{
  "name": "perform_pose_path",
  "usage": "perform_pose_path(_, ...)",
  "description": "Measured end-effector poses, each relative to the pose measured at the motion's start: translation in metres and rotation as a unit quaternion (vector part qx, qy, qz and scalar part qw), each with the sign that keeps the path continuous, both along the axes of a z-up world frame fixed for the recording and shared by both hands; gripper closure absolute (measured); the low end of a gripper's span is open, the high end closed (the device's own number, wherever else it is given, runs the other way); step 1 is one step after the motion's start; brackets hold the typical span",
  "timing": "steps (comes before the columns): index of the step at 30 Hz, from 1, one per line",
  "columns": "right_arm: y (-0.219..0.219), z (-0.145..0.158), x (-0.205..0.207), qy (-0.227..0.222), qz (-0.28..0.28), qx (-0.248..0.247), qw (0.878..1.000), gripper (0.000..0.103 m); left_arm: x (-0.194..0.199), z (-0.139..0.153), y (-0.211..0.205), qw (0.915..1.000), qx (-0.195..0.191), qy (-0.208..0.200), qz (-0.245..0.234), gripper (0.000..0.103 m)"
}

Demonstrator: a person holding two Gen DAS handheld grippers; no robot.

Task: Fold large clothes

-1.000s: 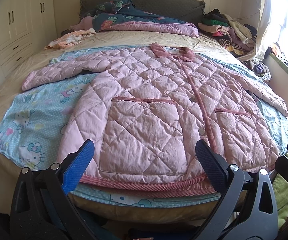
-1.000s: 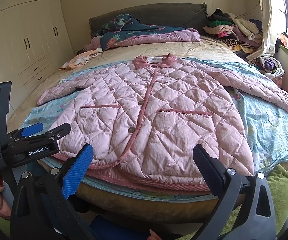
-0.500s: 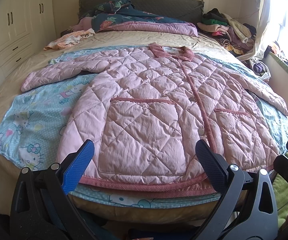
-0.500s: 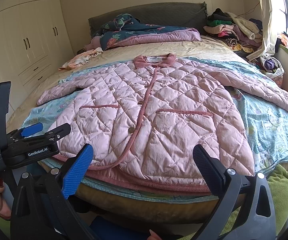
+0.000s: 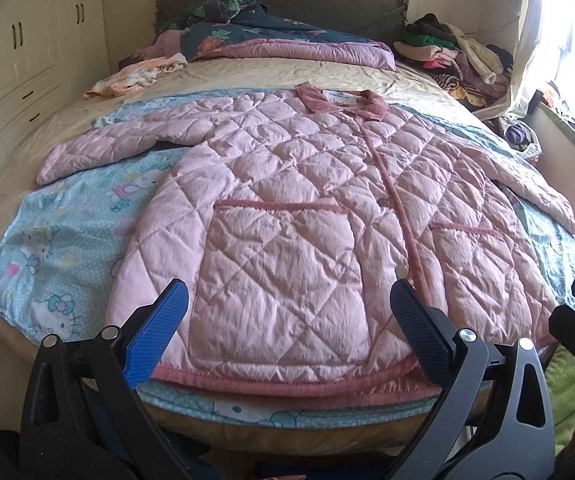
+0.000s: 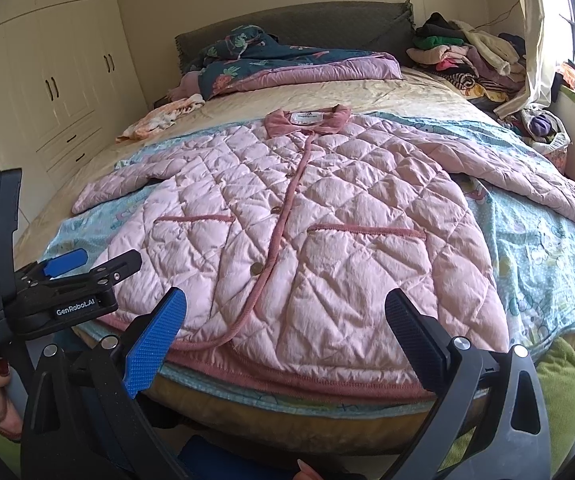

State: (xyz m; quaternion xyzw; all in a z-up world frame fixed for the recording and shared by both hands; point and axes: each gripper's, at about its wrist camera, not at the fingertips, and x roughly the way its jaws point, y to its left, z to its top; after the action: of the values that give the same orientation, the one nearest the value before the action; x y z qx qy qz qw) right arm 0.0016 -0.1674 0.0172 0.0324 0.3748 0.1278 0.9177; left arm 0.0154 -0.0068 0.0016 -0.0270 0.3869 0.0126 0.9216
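Observation:
A pink quilted jacket point(image 5: 295, 208) lies flat and face up on the bed, buttoned, sleeves spread to both sides, collar at the far end. It also shows in the right wrist view point(image 6: 307, 216). My left gripper point(image 5: 287, 336) is open and empty, hovering just short of the hem on the jacket's left half. My right gripper point(image 6: 283, 340) is open and empty, in front of the hem on the right half. The left gripper's body shows at the left of the right wrist view point(image 6: 59, 284).
A light blue cartoon sheet point(image 5: 59, 248) lies under the jacket on the beige bed point(image 5: 271, 76). A dark floral quilt point(image 5: 255, 28) and a clothes pile point(image 5: 455, 56) sit at the head. White wardrobes point(image 6: 47, 92) stand left. A green cloth point(image 6: 559, 384) lies below right.
Both grippers have drifted slightly closer to the hem; otherwise nothing has moved.

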Motion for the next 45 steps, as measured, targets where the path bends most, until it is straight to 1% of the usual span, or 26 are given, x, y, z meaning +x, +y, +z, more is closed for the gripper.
perform_pose_path(4, -0.005, 0.005, 0.02, 0.002, -0.005, 0.001, 1.0, 0.004, 0.016, 0.001, -0.003, 1.0, -0.001, 0.001, -0.003, 0.008)
perform_pose_path(6, -0.009, 0.008, 0.03, 0.007, -0.007, 0.01, 1.0, 0.004, 0.024, 0.002, -0.004, 1.0, -0.002, 0.007, -0.001, 0.008)
perform_pose_path(15, -0.022, 0.02, 0.073, 0.011, -0.016, 0.032, 0.999, 0.004, 0.063, 0.013, -0.009, 1.0, -0.004, 0.002, 0.004, 0.008)
perform_pose_path(21, -0.023, 0.029, 0.099, 0.005, -0.019, 0.038, 0.999, 0.004, 0.089, 0.02, -0.012, 0.9999, -0.015, 0.003, 0.001, 0.008)
perform_pose_path(32, -0.032, 0.043, 0.139, -0.007, -0.028, 0.058, 0.998, 0.004, 0.134, 0.035, -0.022, 0.9998, -0.021, 0.0, -0.001, 0.008)
perform_pose_path(38, -0.044, 0.052, 0.158, -0.02, -0.043, 0.064, 0.997, 0.004, 0.155, 0.041, -0.028, 0.9998, -0.02, 0.002, 0.003, 0.008)
perform_pose_path(42, -0.058, 0.056, 0.173, -0.029, -0.061, 0.067, 0.995, 0.004, 0.17, 0.047, -0.033, 0.9998, -0.018, 0.0, 0.003, 0.008)
perform_pose_path(45, -0.071, 0.059, 0.185, -0.033, -0.076, 0.069, 0.994, 0.004, 0.184, 0.053, -0.038, 0.9997, -0.023, -0.003, -0.001, 0.008)
